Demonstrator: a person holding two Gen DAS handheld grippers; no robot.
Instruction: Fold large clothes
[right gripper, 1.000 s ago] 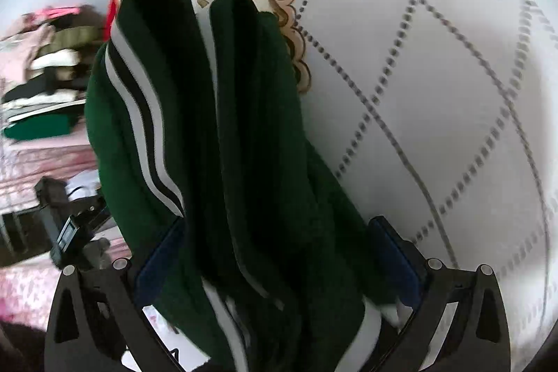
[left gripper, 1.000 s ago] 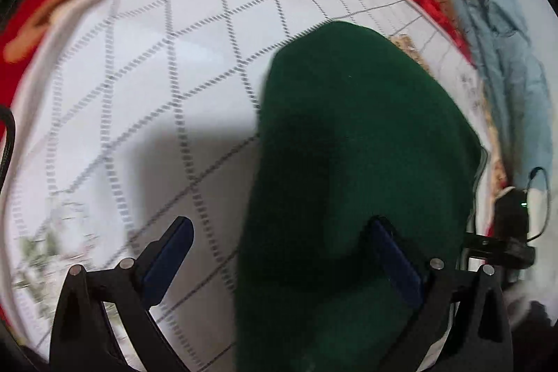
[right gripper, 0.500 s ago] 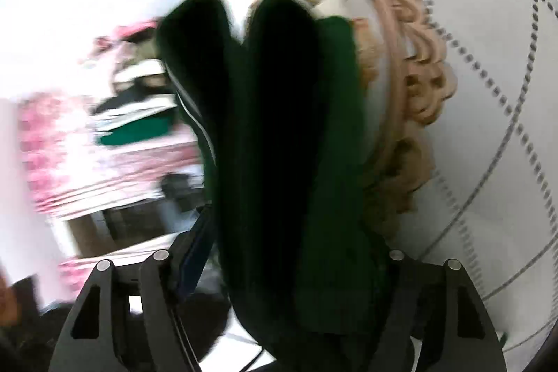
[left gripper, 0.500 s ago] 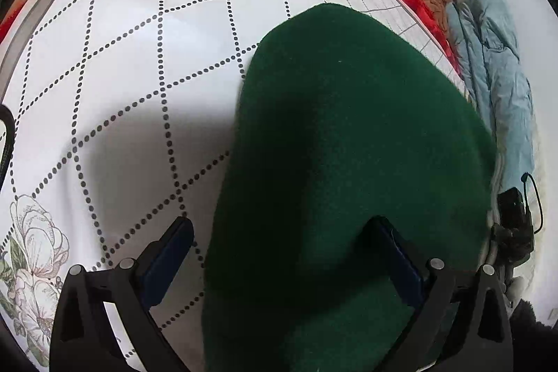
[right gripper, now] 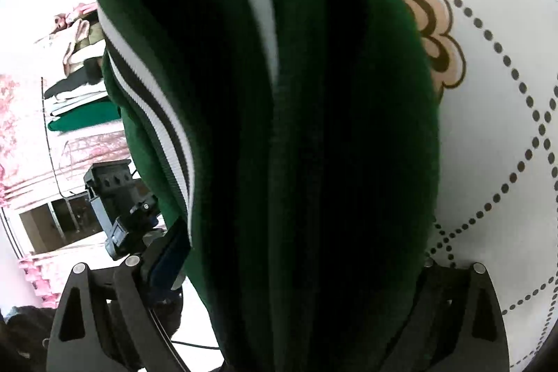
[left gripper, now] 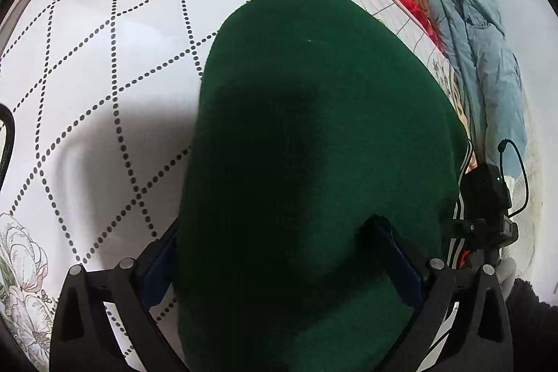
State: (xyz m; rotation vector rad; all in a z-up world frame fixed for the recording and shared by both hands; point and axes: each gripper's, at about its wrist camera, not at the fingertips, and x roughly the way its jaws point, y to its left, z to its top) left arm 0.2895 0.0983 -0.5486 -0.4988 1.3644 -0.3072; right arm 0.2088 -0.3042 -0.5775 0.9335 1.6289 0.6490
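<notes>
1. Presently I have the folded dark green garment (left gripper: pixel 314 162) gathered between both tools, over the white quilted bedspread (left gripper: pixel 104 58) with its dotted diamond pattern.
2. My left gripper (left gripper: pixel 279 267) straddles the near end of the bundle. Its right pad sits against the cloth and its left pad is partly behind the fabric edge. I cannot tell whether the jaws actually press or merely flank the garment.
3. My right gripper (right gripper: pixel 296 267) stands wide, its jaws having just been opening, with the thick stack of folds, white striped trim (right gripper: pixel 150 100) included, filling the whole gap. The right pad is buried in cloth, so pressure there is unconfirmed.
4. Judgement: the folding itself looks finished, and the step in hand is carrying or setting down the bundle. A pile of folded clothes (right gripper: pixel 80 93) beyond the bed edge is a likely destination.
5. The next move calls for keeping both ends level so the layers do not slide apart, then releasing only once the bundle rests flat.
6. Hidden: the garment's type, its underside, and both sets of fingertips. The background of the right wrist view is overexposed.
</notes>
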